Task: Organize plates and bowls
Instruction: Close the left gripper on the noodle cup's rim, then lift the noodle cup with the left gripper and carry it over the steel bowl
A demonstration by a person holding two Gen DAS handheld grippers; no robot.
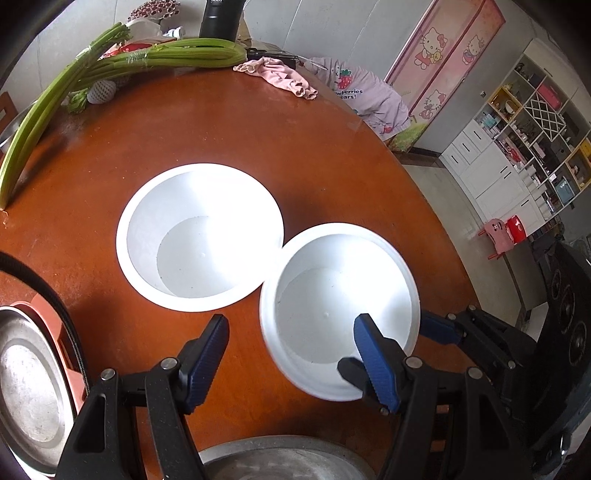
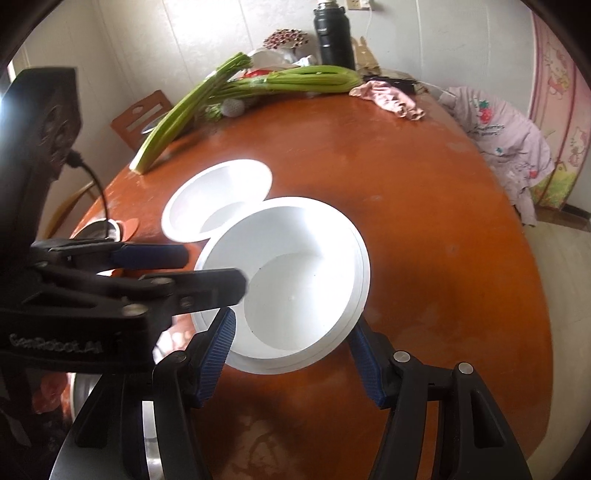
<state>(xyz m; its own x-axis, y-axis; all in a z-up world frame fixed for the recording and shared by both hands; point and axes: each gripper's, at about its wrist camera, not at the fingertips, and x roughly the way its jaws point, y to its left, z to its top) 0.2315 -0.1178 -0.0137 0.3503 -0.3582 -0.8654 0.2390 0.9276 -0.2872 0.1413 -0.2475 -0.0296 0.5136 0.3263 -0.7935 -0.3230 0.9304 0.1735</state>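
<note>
Two white bowls sit side by side on the round brown table (image 1: 295, 147). The far bowl (image 1: 199, 236) shows in the right wrist view (image 2: 218, 201) too. The near bowl (image 1: 340, 310), (image 2: 295, 280) touches its rim and looks like a stack of two. My left gripper (image 1: 291, 332) is open, its right finger reaching over the near bowl's rim, its left finger over the table. My right gripper (image 2: 291, 336) is open, its fingers on either side of the near bowl's front edge. It shows at the right of the left wrist view (image 1: 439, 328).
Metal plates lie at the table's near edge (image 1: 29, 387), (image 1: 288, 461). Celery (image 1: 110, 70), a pink cloth (image 1: 280, 77) and a black flask (image 2: 332, 33) are at the far side. A chair with lilac clothing (image 2: 509, 136) stands on the right.
</note>
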